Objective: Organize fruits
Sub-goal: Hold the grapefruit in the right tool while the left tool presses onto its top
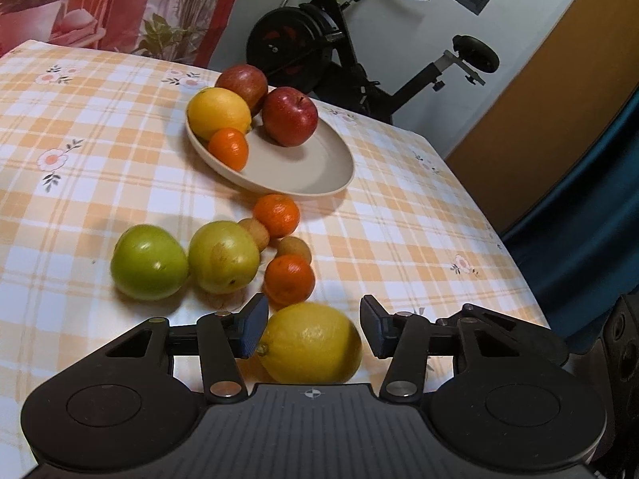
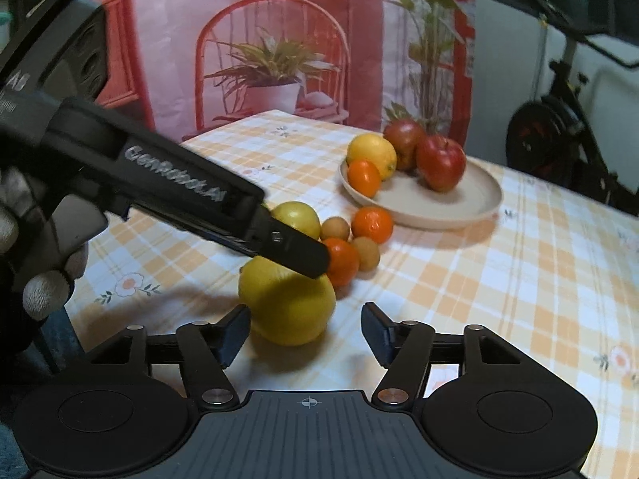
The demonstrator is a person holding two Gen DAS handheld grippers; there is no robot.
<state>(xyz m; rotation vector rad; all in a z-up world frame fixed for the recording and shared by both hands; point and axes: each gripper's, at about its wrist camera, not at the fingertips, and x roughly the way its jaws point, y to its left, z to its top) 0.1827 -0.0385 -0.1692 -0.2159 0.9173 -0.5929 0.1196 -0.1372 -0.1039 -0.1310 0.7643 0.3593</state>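
Straddling a lemon (image 1: 310, 343) on the checked tablecloth (image 1: 399, 239) with the left gripper (image 1: 311, 329), jaws spread, one pad touching its tip, the other just clear. Hovering beside it with the right gripper (image 2: 305, 333), likewise released. Holding apples, lemon and tangerine on the beige plate (image 1: 319, 167) beyond.

Left gripper (image 1: 309, 327): matte black, two round hubs, silver pivot screws, dark blue ribbed pads (image 1: 252, 329), white crosshair mark on ridged base. Right gripper (image 2: 305, 333): same build. Side of left gripper reads "GenRobot.AI" in grey. Gloved hand (image 2: 24, 255), pale knit fingertips.
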